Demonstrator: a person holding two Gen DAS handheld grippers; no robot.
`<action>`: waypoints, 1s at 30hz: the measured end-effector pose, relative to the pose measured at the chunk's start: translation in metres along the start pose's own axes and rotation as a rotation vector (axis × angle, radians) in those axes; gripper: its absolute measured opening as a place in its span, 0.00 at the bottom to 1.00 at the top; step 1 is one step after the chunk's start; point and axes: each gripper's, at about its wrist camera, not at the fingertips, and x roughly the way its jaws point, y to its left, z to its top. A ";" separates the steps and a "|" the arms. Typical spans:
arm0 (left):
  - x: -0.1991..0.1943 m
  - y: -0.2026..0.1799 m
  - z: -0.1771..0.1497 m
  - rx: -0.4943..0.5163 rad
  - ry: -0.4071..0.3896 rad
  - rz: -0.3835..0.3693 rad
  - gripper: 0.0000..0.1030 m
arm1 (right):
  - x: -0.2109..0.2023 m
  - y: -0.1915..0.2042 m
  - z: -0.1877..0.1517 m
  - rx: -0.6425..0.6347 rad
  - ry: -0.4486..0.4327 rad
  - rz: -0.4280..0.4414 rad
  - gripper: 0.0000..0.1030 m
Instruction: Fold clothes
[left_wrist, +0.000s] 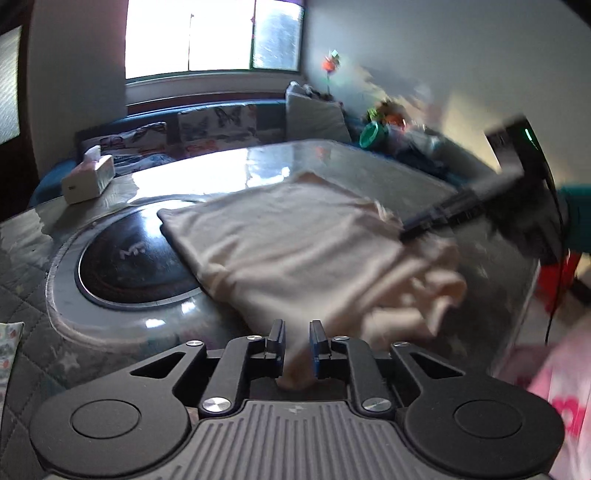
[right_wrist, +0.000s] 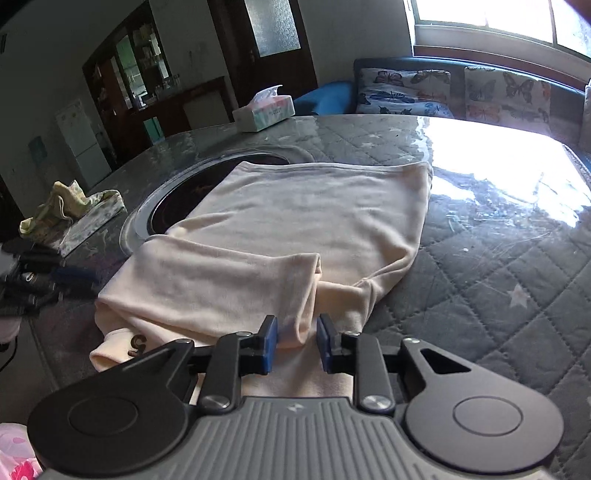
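We have the cream garment (right_wrist: 295, 221) half-folded on the tabletop (right_wrist: 480, 258), one corner over the round inset. Both hand-held grippers sit at its near edge: the left (left_wrist: 297, 341) and the right (right_wrist: 293, 341) each have jaws slightly apart around cloth, not clamping it. If we lift now, the fabric may slip out and the fold collapse.

The cream garment (right_wrist: 295, 229) bears a dark letter "S"; nothing else reads clearly.
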 end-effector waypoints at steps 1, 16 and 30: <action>0.001 -0.002 -0.001 0.006 0.002 0.010 0.15 | 0.000 0.001 0.000 -0.002 0.001 -0.001 0.19; -0.007 0.001 -0.014 -0.007 0.004 0.101 0.04 | -0.025 0.019 -0.002 -0.030 -0.028 0.010 0.06; 0.025 0.031 0.044 -0.269 -0.069 0.003 0.11 | -0.002 0.017 0.025 -0.079 -0.068 -0.011 0.08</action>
